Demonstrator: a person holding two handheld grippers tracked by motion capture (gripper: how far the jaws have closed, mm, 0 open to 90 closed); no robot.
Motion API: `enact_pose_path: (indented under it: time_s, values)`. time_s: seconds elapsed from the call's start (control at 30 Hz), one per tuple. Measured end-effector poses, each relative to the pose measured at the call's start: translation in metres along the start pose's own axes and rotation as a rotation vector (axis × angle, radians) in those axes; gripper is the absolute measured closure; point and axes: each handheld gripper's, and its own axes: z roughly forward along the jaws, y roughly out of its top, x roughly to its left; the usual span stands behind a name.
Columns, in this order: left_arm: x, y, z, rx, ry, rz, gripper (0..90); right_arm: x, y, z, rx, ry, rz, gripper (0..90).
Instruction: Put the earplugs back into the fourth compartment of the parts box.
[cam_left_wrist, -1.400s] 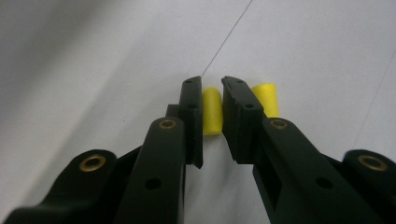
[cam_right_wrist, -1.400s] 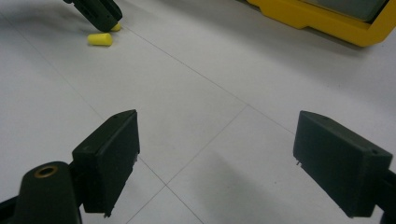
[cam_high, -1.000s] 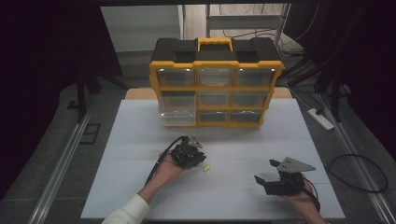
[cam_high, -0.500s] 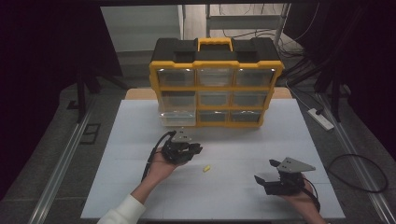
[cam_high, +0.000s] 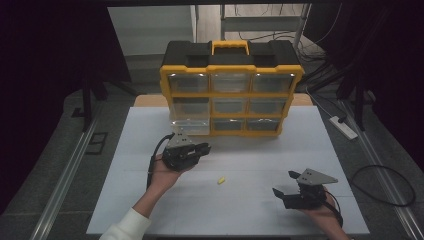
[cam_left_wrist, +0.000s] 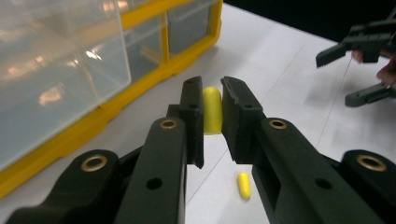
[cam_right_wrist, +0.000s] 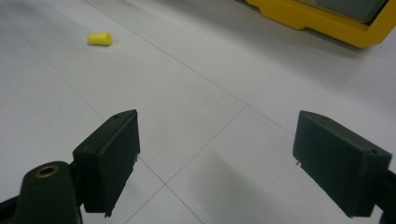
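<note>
One white table (cam_high: 150, 200); dark surroundings.

Both grippers are matte black: the left gripper (cam_left_wrist: 212, 116) has blocky jaws set with brass-ringed holes, and the right gripper (cam_right_wrist: 215, 163) has square, flat-faced pads. Each carries a grey three-cornered plate on top and trails a black cable. The sleeve (cam_high: 125, 227) on the near-left arm looks white.

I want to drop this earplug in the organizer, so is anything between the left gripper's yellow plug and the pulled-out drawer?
Nothing visible. The left gripper holds the yellow plug in its jaws, and only bare white table lies between it and the pulled-out drawer at the organizer's lower left.
</note>
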Motion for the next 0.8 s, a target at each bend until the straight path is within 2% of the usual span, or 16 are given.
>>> enact_pose_path:
  time_s: [0.53,0.8]
  values:
    - [0.005,0.013,-0.031,-0.096,0.013,-0.018,77.7,0.000,0.000,0.000,0.004,-0.002,0.000,15.7]
    - [0.008,0.015,-0.038,-0.105,0.035,-0.020,77.8,0.000,0.000,0.000,0.004,-0.003,0.000,15.7]
